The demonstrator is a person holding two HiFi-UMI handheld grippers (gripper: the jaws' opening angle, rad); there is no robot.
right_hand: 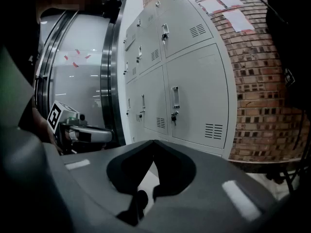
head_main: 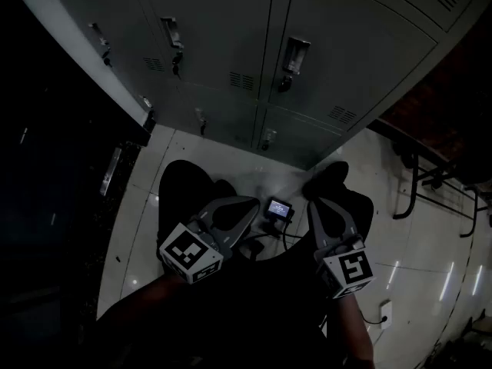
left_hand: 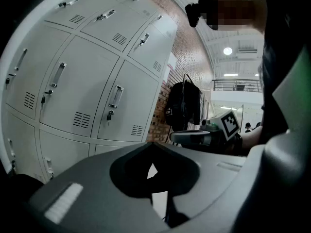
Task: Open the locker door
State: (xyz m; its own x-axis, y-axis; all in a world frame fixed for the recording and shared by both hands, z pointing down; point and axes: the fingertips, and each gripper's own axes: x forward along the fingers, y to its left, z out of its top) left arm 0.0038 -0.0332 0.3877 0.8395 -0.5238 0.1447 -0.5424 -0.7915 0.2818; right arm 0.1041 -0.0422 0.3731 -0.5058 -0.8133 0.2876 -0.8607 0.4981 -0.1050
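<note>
A bank of grey lockers (head_main: 254, 44) fills the top of the head view, all doors closed. One door carries a latch handle (head_main: 294, 56) with a key below it; a neighbouring door has its own handle (head_main: 173, 33). My left gripper (head_main: 252, 204) and right gripper (head_main: 313, 206) hang low over the floor, well short of the lockers, both shut with nothing between the jaws. In the left gripper view the closed tips (left_hand: 151, 143) point beside the locker doors (left_hand: 115, 96). In the right gripper view the tips (right_hand: 154, 142) meet below a door handle (right_hand: 175, 97).
A brick wall (right_hand: 257, 81) stands to the right of the lockers, and a black bag (left_hand: 183, 103) hangs there. Black metal legs (head_main: 415, 183) stand at the right. A small lit device (head_main: 278, 208) sits between the grippers. Dark glass panels (right_hand: 73, 72) lie to the left.
</note>
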